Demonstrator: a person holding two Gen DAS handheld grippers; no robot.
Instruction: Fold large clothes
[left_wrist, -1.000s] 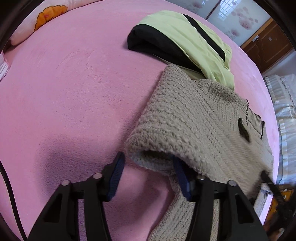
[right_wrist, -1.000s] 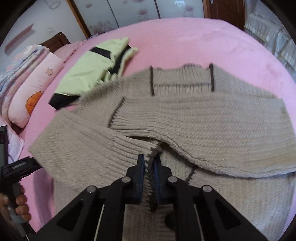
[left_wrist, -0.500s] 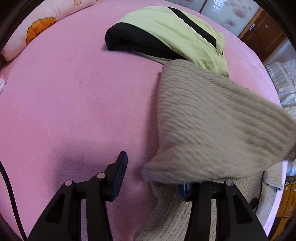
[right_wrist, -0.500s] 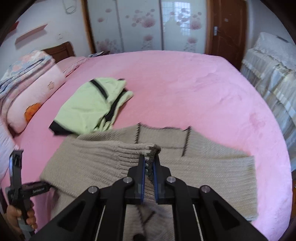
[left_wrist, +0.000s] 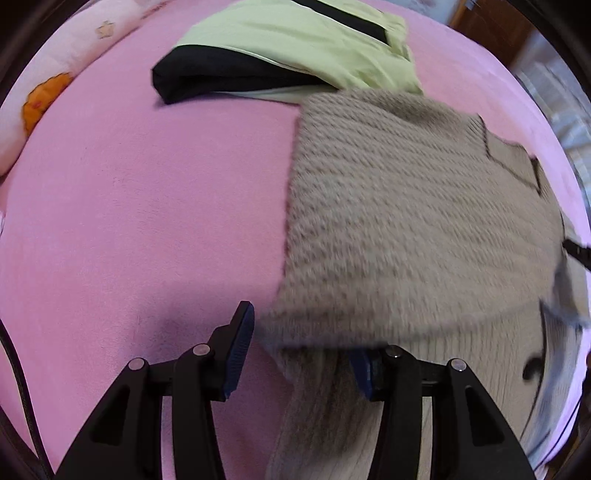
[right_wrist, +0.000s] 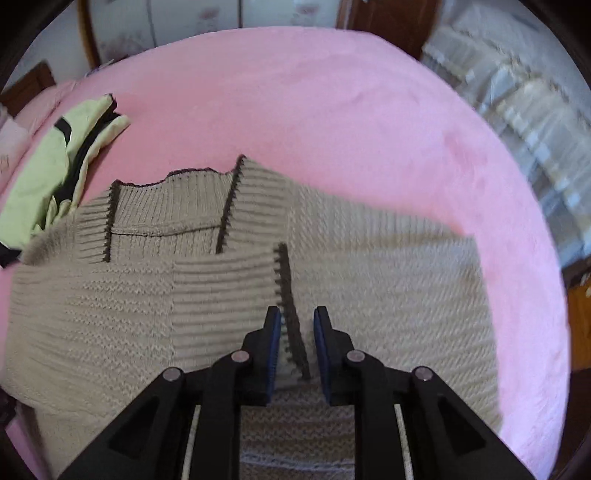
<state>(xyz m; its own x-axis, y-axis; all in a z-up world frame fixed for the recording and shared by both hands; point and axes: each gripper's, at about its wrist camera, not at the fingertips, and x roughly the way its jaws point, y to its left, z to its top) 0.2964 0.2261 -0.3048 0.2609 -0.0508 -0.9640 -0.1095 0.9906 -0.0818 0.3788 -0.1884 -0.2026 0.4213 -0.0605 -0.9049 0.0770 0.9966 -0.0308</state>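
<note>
Both tongs point steeply down at the pink bed (right_wrist: 369, 122). The beige knit sweater (right_wrist: 388, 295) lies spread across the near part of the bed, neckline away from me, with dark brown trim along the collar and front edges. A sleeve (right_wrist: 110, 306) is folded across the body from the left side of my right wrist view — its ribbed cuff (right_wrist: 229, 280), edged in dark brown, ends right at my right tongs (right_wrist: 297, 341). Right tongs: jaws opening; the cuff's dark edge runs between the blue pads (right_wrist: 274, 343), gap visible on the far side, so no pinch that I can see. Left tongs (left_wrist: 301, 354): jaws spread about halfway. One blue pad (left_wrist: 240, 350) sits clear over bare bed; the other is partly tucked under the folded edge of the sweater (left_wrist: 406, 229), which drapes over it — knit lies between the pads but they do not press it. The left wrist view is motion-blurred over the knit. Beyond the sweater, a lime-green and black garment (left_wrist: 295, 48) lies folded, its corner touching or slipping under the sweater's shoulder. A pink pillow with an orange print (left_wrist: 44, 96) sits at the bed's far left edge
</note>
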